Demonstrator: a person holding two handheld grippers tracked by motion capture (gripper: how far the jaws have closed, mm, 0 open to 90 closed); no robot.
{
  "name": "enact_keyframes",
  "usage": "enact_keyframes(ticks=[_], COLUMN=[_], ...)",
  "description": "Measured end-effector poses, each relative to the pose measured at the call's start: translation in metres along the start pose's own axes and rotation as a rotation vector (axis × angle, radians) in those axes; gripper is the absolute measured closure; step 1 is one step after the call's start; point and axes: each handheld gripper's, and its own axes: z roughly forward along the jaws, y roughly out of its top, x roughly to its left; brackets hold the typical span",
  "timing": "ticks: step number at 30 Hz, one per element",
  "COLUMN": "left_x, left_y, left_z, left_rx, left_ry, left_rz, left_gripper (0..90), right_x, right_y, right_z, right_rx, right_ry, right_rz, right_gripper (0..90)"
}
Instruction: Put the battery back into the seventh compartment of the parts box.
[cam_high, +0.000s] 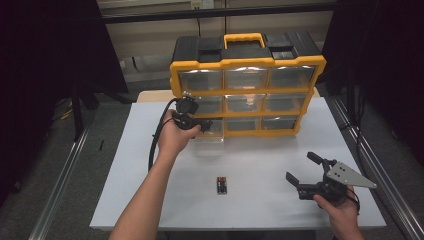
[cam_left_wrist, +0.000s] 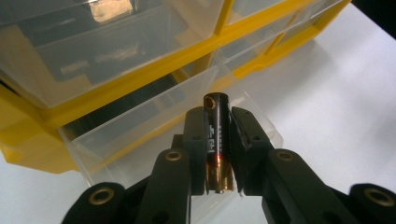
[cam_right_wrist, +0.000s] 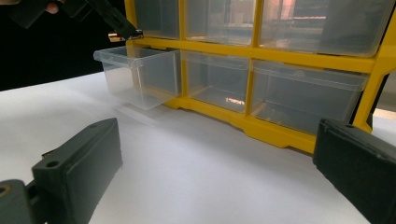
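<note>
Left gripper (cam_left_wrist: 219, 140) is clamped on a battery (cam_left_wrist: 217, 140), held right over the pulled-out drawer (cam_left_wrist: 140, 135) at the bottom left of the yellow organizer (cam_high: 247, 90); risk as I see it: the battery sits lengthwise in the jaws, so letting go too close to the drawer's front wall could bounce it onto the table (cam_high: 150, 165). Left arm reaches forward, wrist tipped down; right gripper (cam_high: 312, 175) rests low near the table edge, jaws wide apart, empty. Two more batteries (cam_high: 221, 185) lie mid-table.
</note>
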Motion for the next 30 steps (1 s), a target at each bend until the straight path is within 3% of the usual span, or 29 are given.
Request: enact_keyframes(ticks=[2, 5, 8, 11, 12, 13, 19, 22, 24, 30], left_x=[0.001, 0.001, 0.001, 0.000, 0.001, -0.001, -0.004, -0.007, -0.008, -0.016], left_y=[0.000, -0.002, -0.003, -0.004, -0.005, -0.006, -0.013, -0.019, -0.023, -0.034], left_z=[0.001, 0.005, 0.005, 0.003, 0.000, -0.001, -0.016, -0.020, -0.022, -0.025], left_rx=[0.021, 0.003, -0.015, -0.039, -0.024, -0.037, -0.048, -0.076, -0.070, -0.087], left_ry=[0.015, 0.019, 0.022, 0.013, 0.020, 0.020, -0.044, -0.084, -0.086, -0.143], left_rz=[0.027, 0.029, 0.045, 0.027, 0.053, 0.042, 0.086, 0.073, 0.087, 0.087], left_gripper=[77.3, 76.9, 64.1, 61.8, 59.7, 58.0, 40.7, 35.7, 32.7, 23.3], right_x=[0.000, 0.000, 0.000, 0.000, 0.000, 0.000, 0.000, 0.000, 0.000, 0.000], right_y=[0.000, 0.000, 0.000, 0.000, 0.000, 0.000, 0.000, 0.000, 0.000, 0.000], right_z=[0.000, -0.001, 0.000, 0.000, -0.001, -0.001, 0.000, 0.000, 0.000, 0.000], right_rx=[0.000, 0.000, 0.000, 0.000, 0.001, 0.000, 0.001, 0.000, 0.000, 0.003], right_ry=[0.001, 0.004, 0.002, 0.005, 0.006, 0.004, 0.001, 0.000, 0.000, 0.002], right_rz=[0.001, 0.003, 0.003, 0.001, 0.001, 0.002, 0.000, -0.002, -0.001, -0.001], right_gripper=[1.1, 1.1, 1.1, 1.1, 1.1, 1.1, 1.1, 1.1, 1.1, 1.1])
